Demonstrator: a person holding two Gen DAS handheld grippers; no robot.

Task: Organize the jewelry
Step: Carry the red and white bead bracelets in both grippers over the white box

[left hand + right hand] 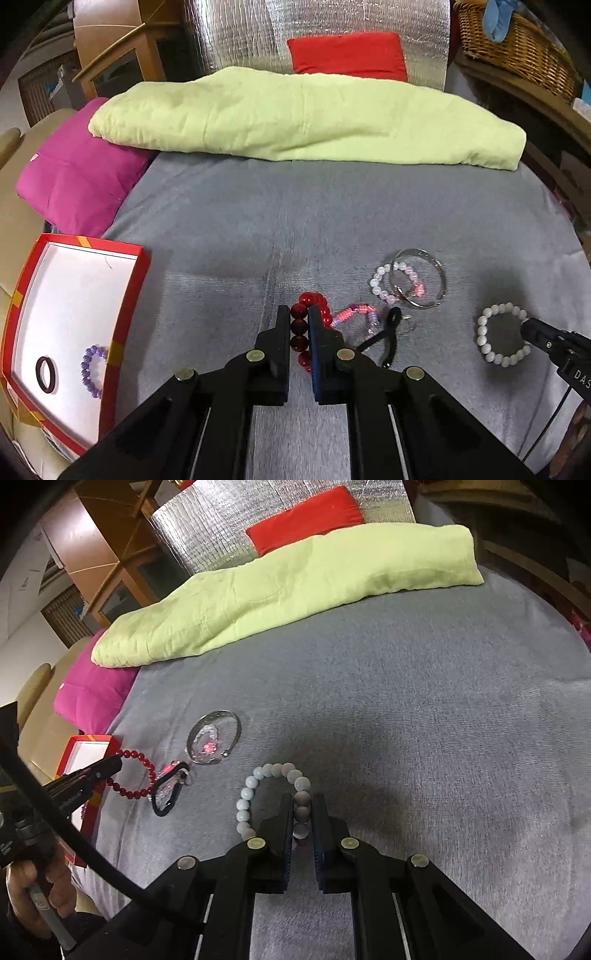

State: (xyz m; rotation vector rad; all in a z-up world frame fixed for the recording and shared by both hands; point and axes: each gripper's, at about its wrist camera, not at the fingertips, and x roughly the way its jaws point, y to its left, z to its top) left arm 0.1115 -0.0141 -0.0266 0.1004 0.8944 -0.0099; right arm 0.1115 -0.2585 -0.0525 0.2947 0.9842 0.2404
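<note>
In the left wrist view, the left gripper point(299, 314) is filling the lower middle of the frame, its jaws clamping on the red bead bracelet point(301, 334), whose beads are showing in the narrow gap between them. Just right of it, a pink and purple bracelet point(354, 314) and a black clip point(391, 332) are lying on the grey blanket point(229, 206). Further right, a pale pink bead bracelet point(384, 284) is overlapping a silver bangle point(424, 280). At the right edge, the right gripper point(532, 332) is touching the white bead bracelet point(495, 332). At the lower left, the red box point(129, 295) is holding a dark ring point(46, 374) and a purple bead bracelet point(92, 369). A green quilt point(295, 122) is lying across the top.

In the right wrist view, the right gripper point(303, 801) is sitting at the lower middle, its jaws closing tight on the white bead bracelet point(255, 786), which is looping up and to the left. At the left, the left gripper point(110, 764) is holding the red bead bracelet point(147, 771) beside the black clip point(166, 797). A hand point(33, 897) is gripping the handle at the lower left.
</note>
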